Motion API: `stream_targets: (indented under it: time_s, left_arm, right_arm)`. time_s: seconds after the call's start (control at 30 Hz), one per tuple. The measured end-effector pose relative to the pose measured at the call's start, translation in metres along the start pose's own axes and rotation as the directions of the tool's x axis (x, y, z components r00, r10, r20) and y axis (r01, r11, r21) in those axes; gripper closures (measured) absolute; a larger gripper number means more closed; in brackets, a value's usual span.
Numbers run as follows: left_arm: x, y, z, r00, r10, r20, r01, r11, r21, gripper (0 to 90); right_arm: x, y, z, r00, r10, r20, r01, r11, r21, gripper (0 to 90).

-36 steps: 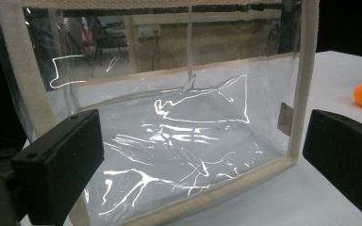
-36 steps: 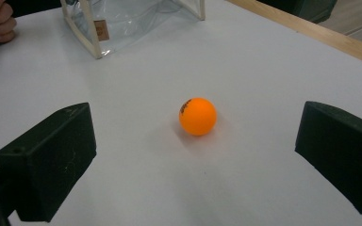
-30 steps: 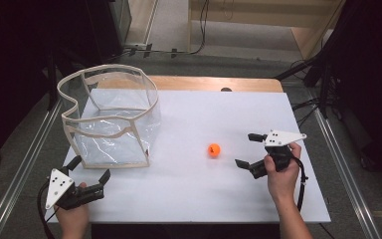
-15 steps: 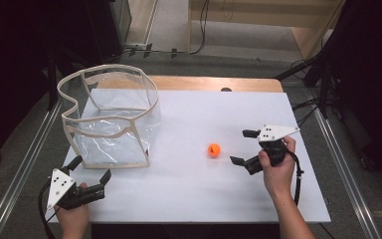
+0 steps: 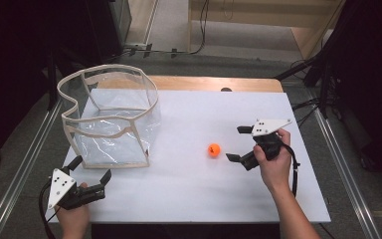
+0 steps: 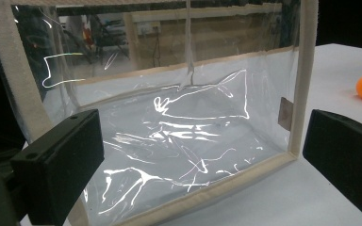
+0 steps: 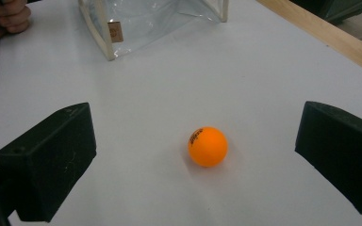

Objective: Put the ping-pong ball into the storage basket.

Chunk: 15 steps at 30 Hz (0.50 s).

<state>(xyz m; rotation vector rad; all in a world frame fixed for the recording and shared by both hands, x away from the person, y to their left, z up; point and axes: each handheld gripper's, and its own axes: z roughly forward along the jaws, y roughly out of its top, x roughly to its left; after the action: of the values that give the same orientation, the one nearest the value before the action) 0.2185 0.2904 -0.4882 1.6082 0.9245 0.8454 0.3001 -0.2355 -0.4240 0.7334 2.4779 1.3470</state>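
White table (image 5: 189, 199), dark room around it. Orange ball (image 5: 214, 149) sits mid-table, right of the clear bag (image 5: 110, 119) with beige trim. Right gripper (image 5: 238, 144) held low, forearm angled in from bottom, jaws wide, ball just ahead between them, not touching. Left gripper (image 5: 92, 172) at near-left edge, jaws wide, facing the bag.

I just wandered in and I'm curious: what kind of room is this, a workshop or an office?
Probably a lab or test bench for recording hand tasks. A person holds a camera-carrying gripper in each hand, the left gripper and right gripper, over a white table with an orange ball, a clear bag and floor cables around.
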Motion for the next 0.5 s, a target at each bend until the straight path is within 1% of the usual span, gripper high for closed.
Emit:
stream_targets:
  time_s: [0.17,0.4,0.5]
  left_arm:
    - [0.0,0.0,0.0,1.0,-0.001,0.0,0.001,1.0,0.0,0.1]
    - [0.0,0.0,0.0,1.0,0.0,0.001,0.0,1.0,0.0,0.1]
    - [0.0,0.0,0.0,1.0,0.002,0.001,-0.002,1.0,0.001,0.1]
  right_arm:
    - [-0.002,0.007,0.003,0.9999,-0.014,-0.005,0.014,1.0,0.015,0.0]
    - [-0.005,0.015,0.008,0.9998,-0.021,-0.008,0.021,0.999,0.036,0.0]
    - [-0.006,0.018,0.01,0.9996,-0.023,-0.018,0.024,0.999,0.047,0.0]
